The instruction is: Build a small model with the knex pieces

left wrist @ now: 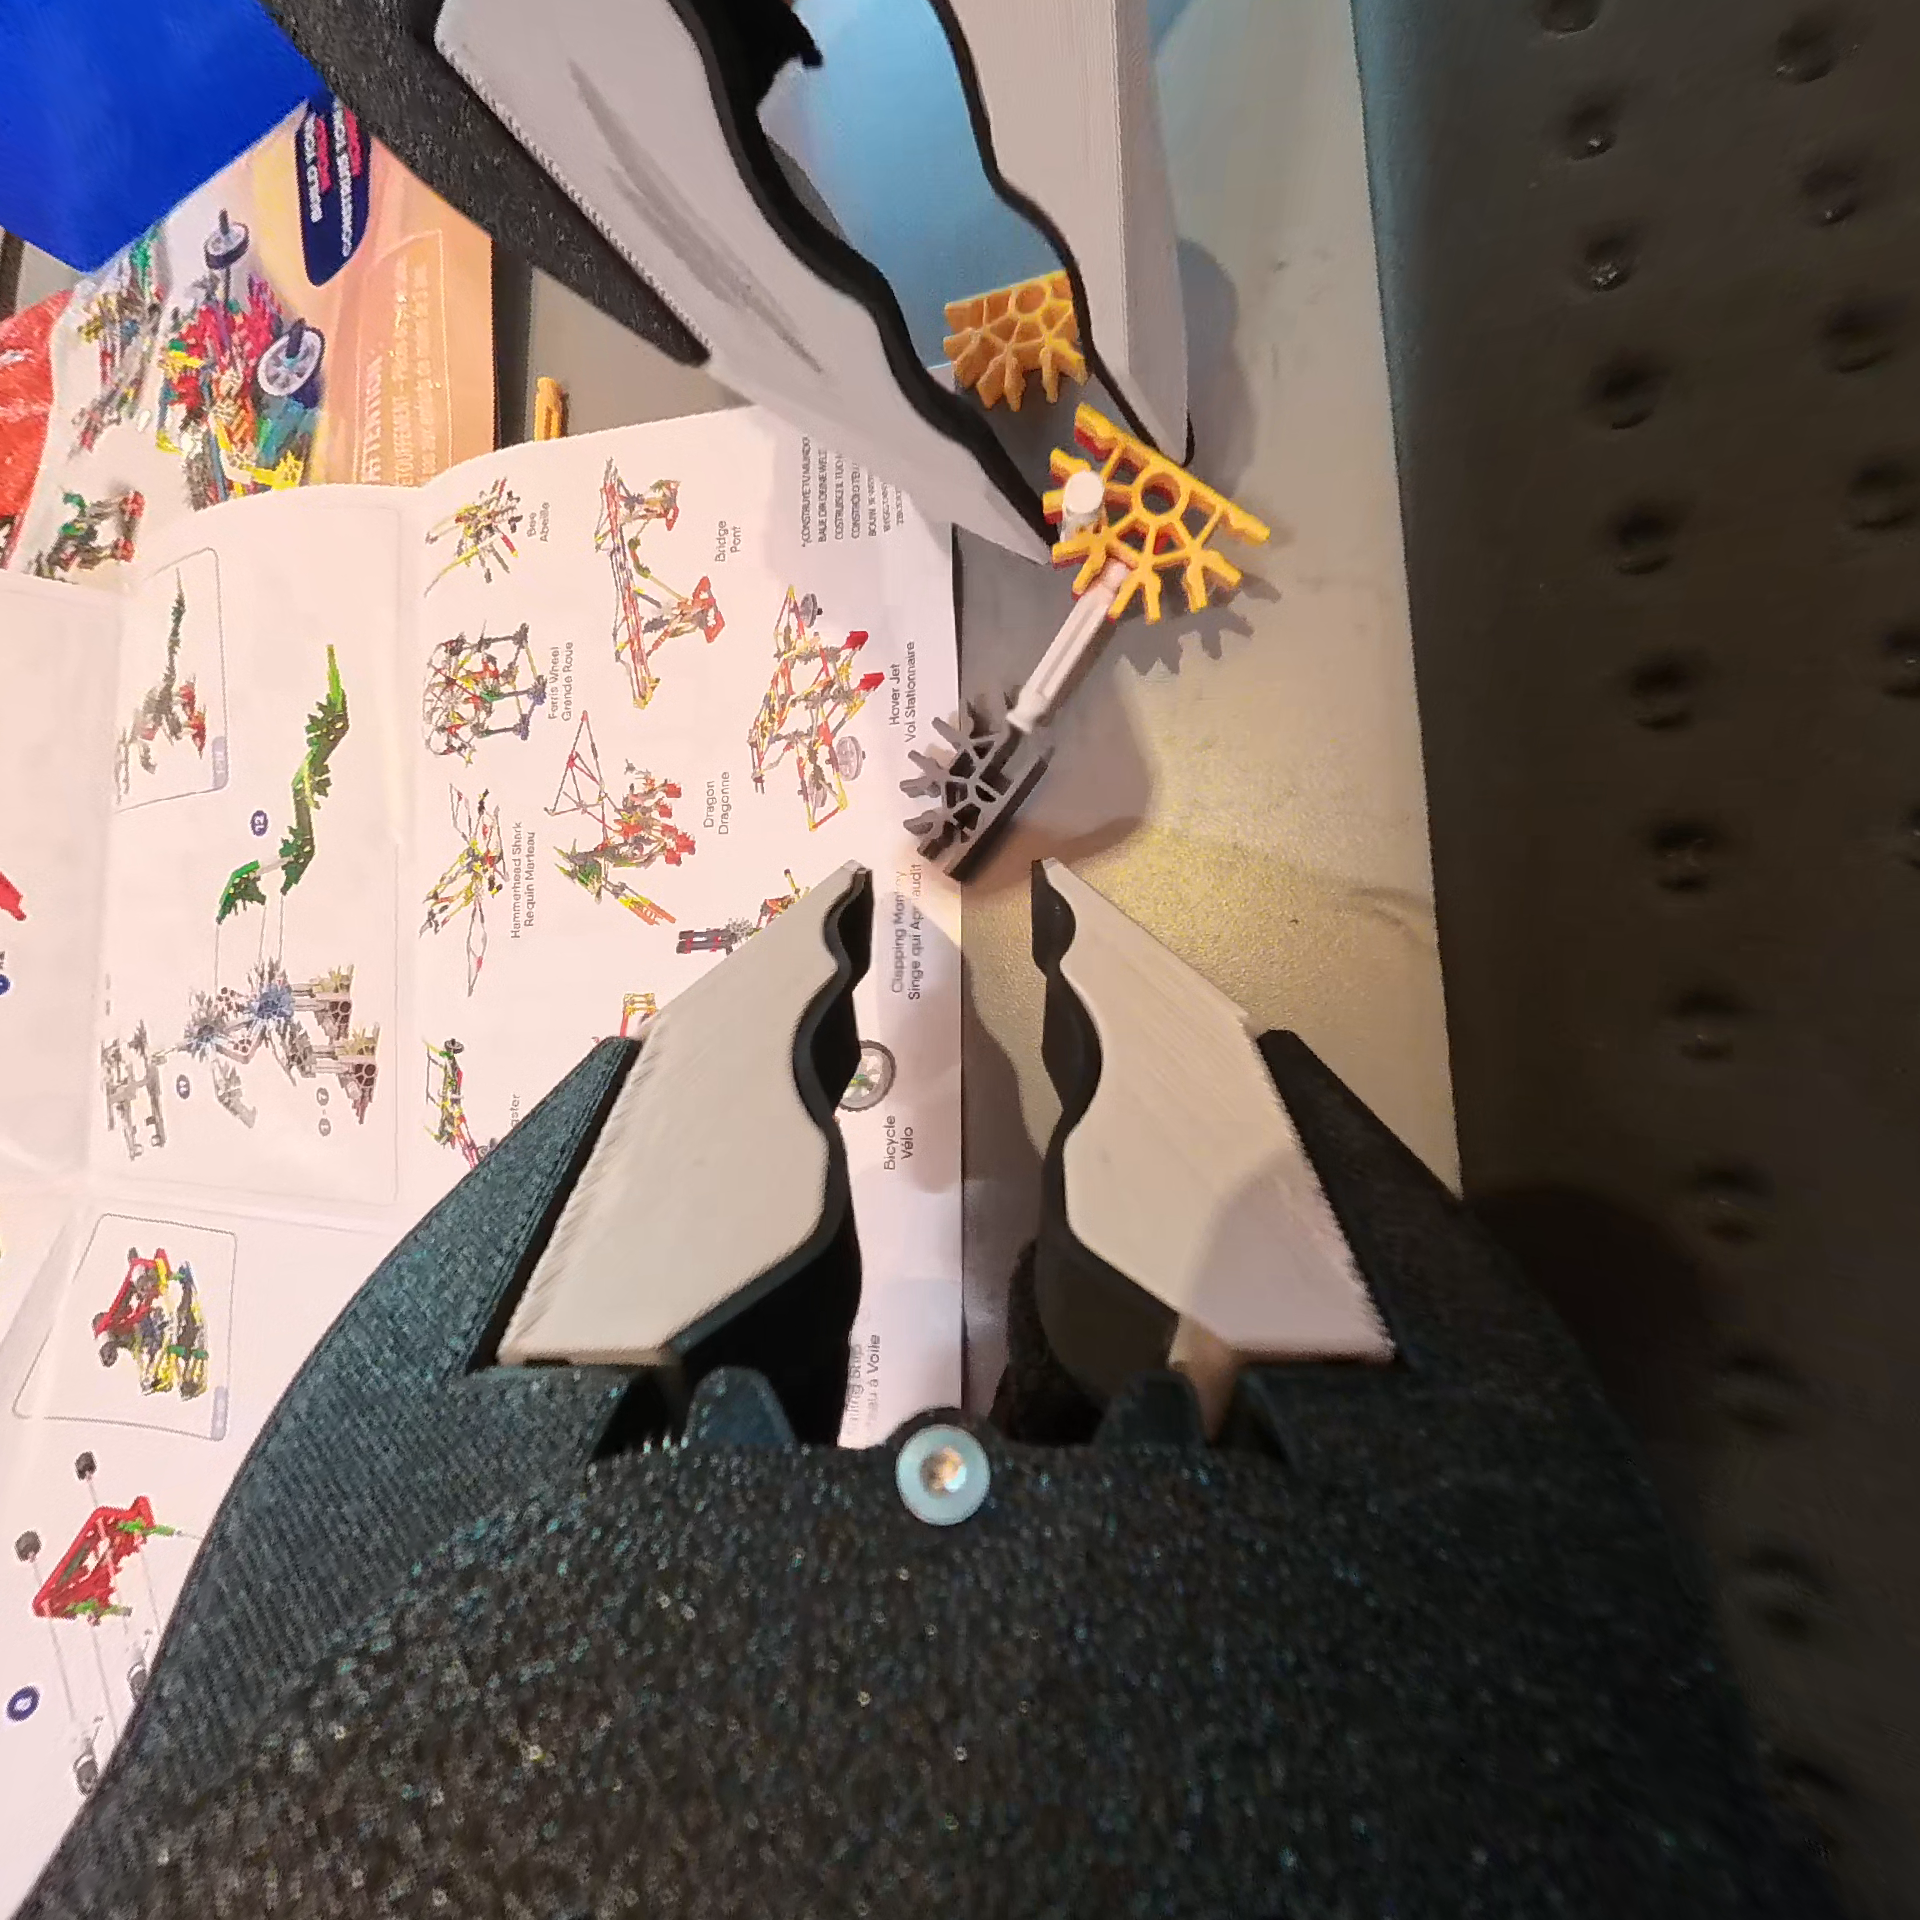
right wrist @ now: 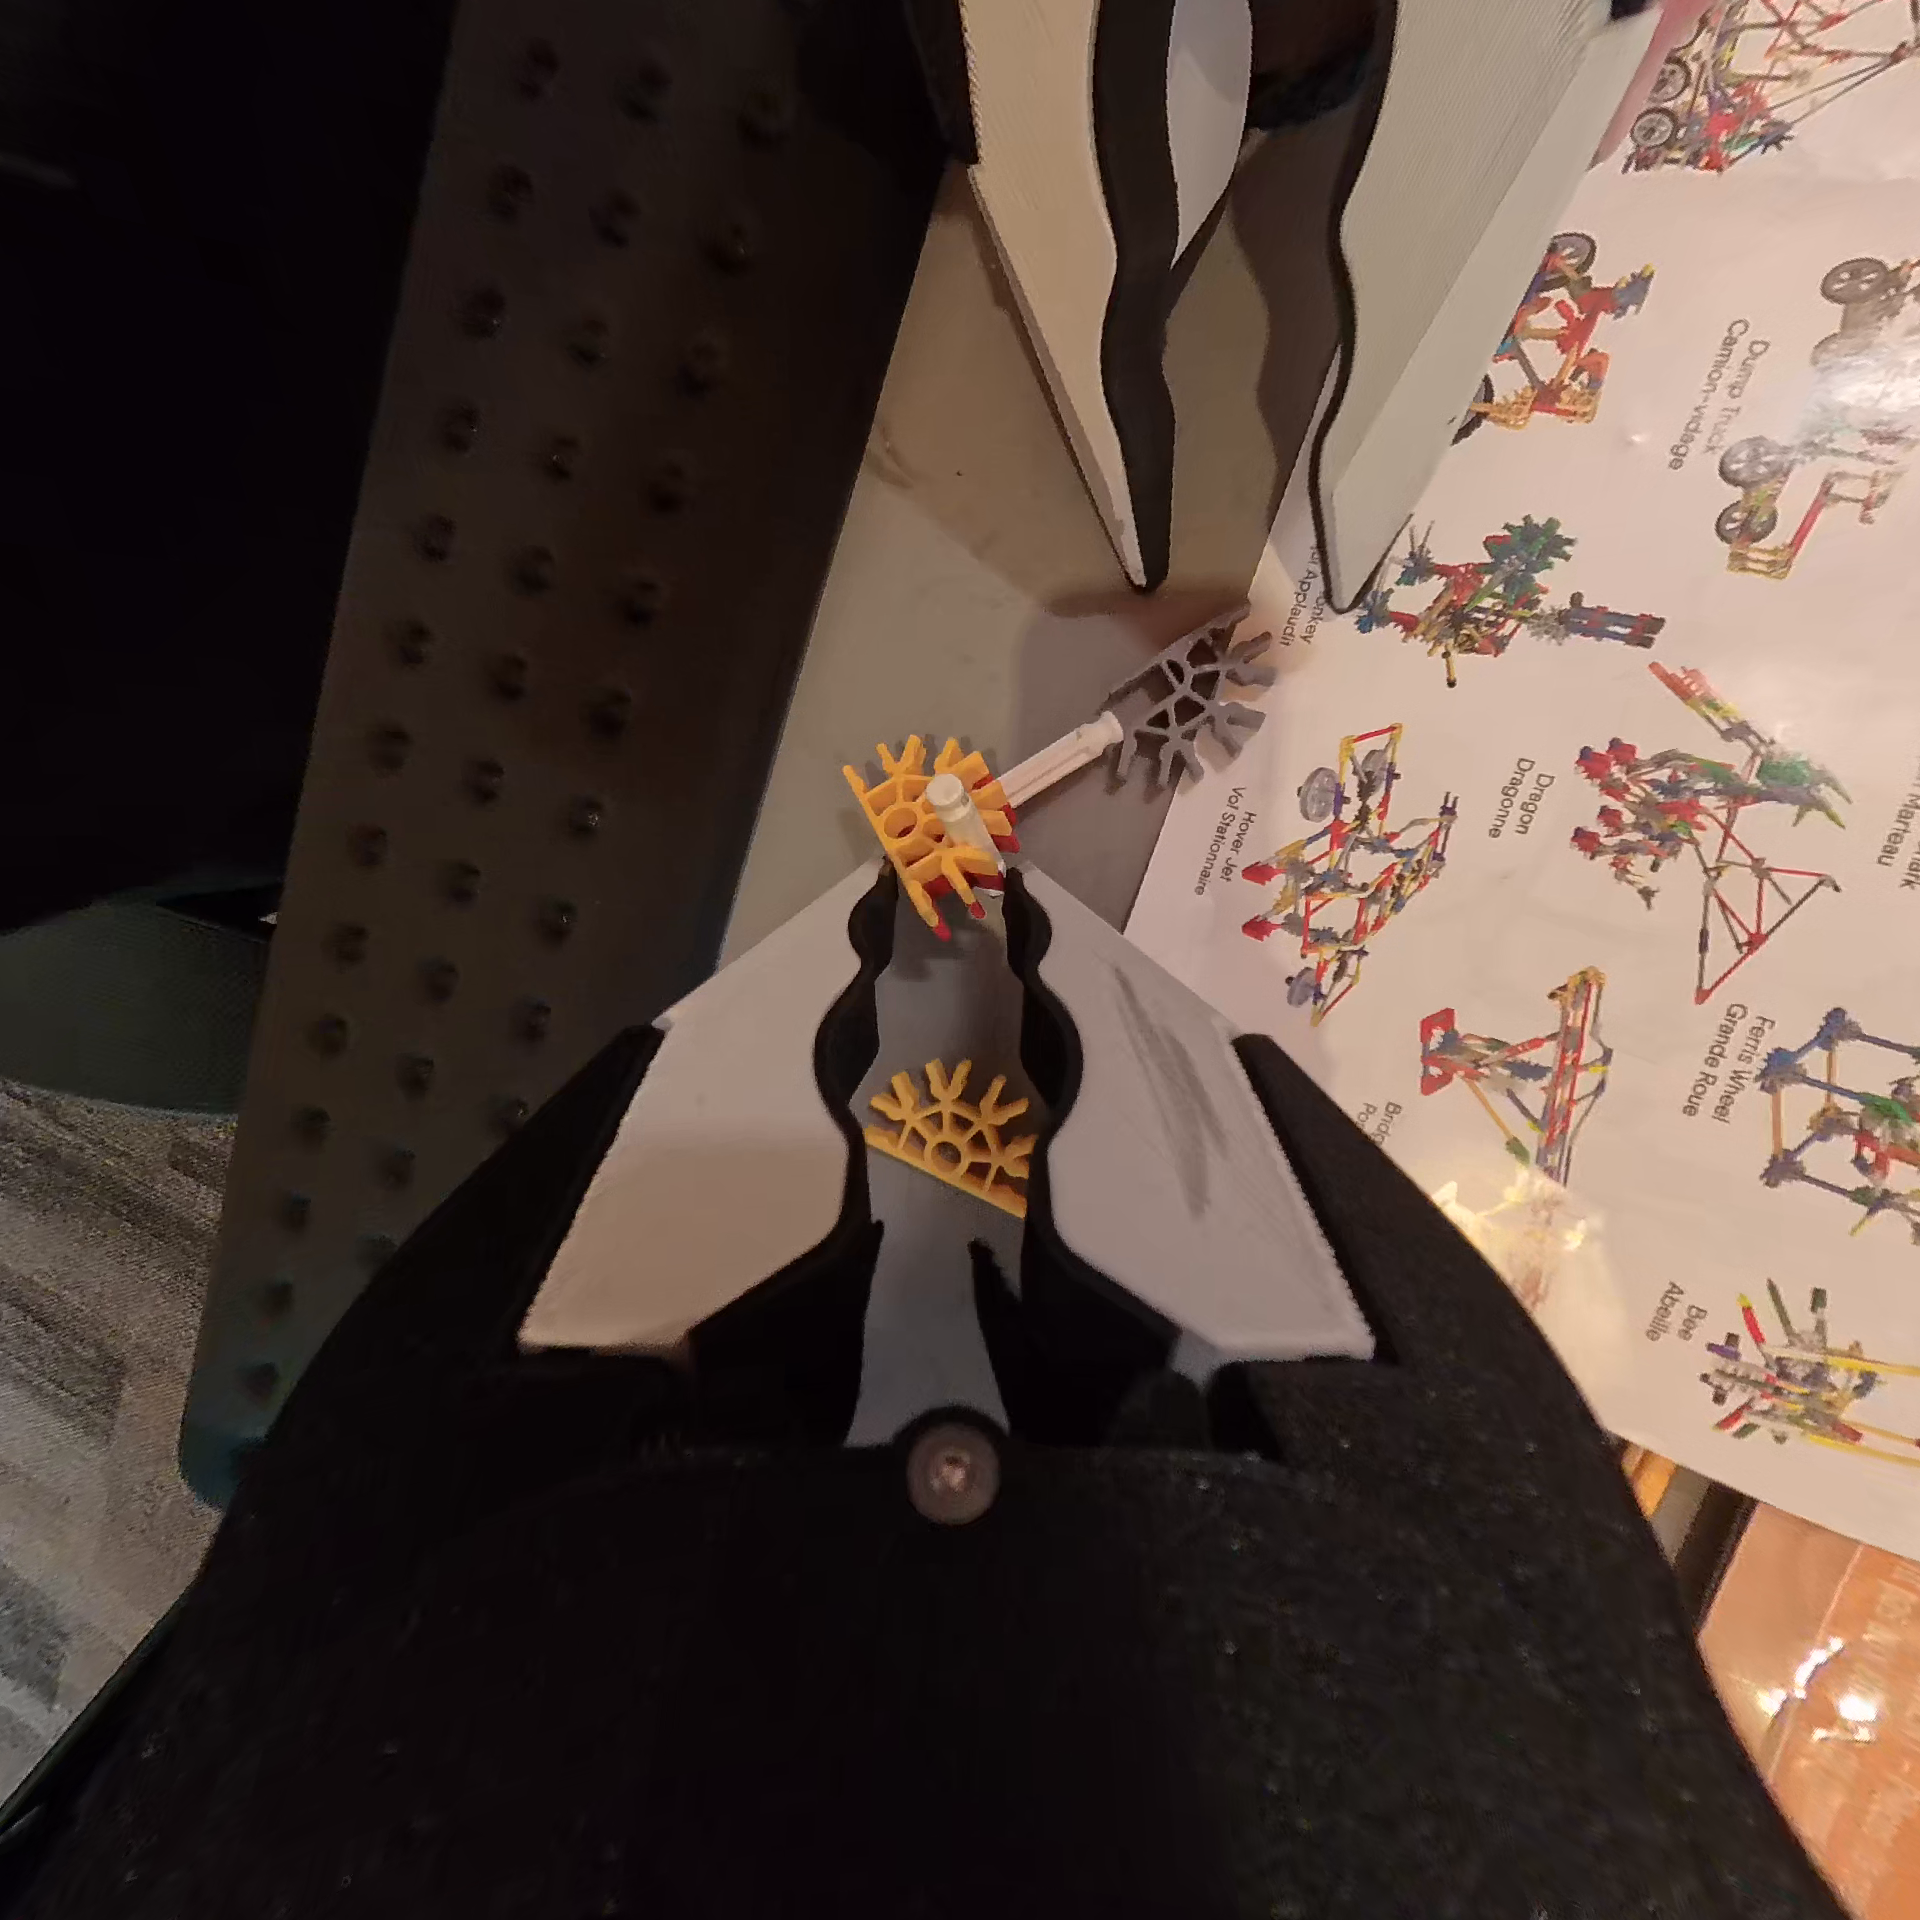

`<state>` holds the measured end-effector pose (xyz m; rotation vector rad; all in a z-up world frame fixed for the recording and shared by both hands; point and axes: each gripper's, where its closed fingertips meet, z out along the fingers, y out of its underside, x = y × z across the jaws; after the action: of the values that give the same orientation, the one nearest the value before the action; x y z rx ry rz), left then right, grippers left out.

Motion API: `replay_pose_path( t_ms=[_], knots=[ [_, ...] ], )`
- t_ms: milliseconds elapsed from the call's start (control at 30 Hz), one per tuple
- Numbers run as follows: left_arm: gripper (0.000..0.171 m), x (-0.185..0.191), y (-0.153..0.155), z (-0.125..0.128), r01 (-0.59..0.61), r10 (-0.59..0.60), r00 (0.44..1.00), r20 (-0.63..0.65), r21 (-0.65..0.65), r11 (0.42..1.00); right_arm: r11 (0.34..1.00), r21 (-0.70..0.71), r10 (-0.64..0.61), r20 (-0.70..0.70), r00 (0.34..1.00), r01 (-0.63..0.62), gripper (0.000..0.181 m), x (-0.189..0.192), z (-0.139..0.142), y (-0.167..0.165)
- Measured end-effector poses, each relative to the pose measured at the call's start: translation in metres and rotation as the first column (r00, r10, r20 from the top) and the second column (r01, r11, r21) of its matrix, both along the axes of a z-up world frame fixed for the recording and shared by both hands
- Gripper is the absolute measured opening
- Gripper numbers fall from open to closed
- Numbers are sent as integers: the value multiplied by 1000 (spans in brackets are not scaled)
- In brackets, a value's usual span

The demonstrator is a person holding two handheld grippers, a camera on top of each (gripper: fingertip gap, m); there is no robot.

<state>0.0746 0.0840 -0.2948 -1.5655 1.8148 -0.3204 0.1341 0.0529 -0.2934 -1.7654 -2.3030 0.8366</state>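
Grey tabletop (left wrist: pixel 1247 935), instruction sheet (left wrist: pixel 623 675) at frame left. Left gripper (left wrist: pixel 951 873) spread, empty, just below grey connector (left wrist: pixel 971 779). Right gripper (right wrist: pixel 945 883) pinching yellow connector (right wrist: pixel 925 831) at frame centre.

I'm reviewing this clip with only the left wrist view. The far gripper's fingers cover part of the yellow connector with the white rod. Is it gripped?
Observer: It looks so. In the right wrist view, the right gripper has a fingertip against each side of the yellow connector.
Operator: And the other yellow piece, half hidden behind its finger?
Observer: That loose yellow connector is a half-round. It lies flat on the table farther back between the fingers and appears ungripped.
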Motion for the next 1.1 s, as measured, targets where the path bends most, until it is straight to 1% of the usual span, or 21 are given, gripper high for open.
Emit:
replay_pose_path(
  t_ms=[433, 600, 767, 933, 1033, 1100],
  knots=[
    [26, 0, -2, -1, -3, 2, 1000, -6, -33, 999, 1000, 11, -19, 25, 1000, 18, 19, 7, 0, 7],
    [29, 1, 1, 0, -12, 12, 1000, -3, -26, 1000, 1000, 4, -16, 24, 1000, 16, 19, 9, 2, 7],
    [32, 6, -1, -1, -38, 40, 999, 17, -102, 994, 1000, -4, 8, 37, 999, -8, 19, 8, -3, 1],
    [25, 6, -5, -3, -23, 25, 1000, 16, -120, 993, 1000, -6, 4, 28, 1000, -3, 19, 6, -3, 2],
    [19, 7, -8, -4, -7, 9, 1000, 12, -114, 993, 1000, -5, 9, 23, 1000, -9, 19, 4, -4, 0],
    [17, 7, -8, -4, -3, 4, 1000, 9, -105, 994, 1000, -3, 14, 23, 1000, -14, 19, 4, -4, -1]
  ],
)
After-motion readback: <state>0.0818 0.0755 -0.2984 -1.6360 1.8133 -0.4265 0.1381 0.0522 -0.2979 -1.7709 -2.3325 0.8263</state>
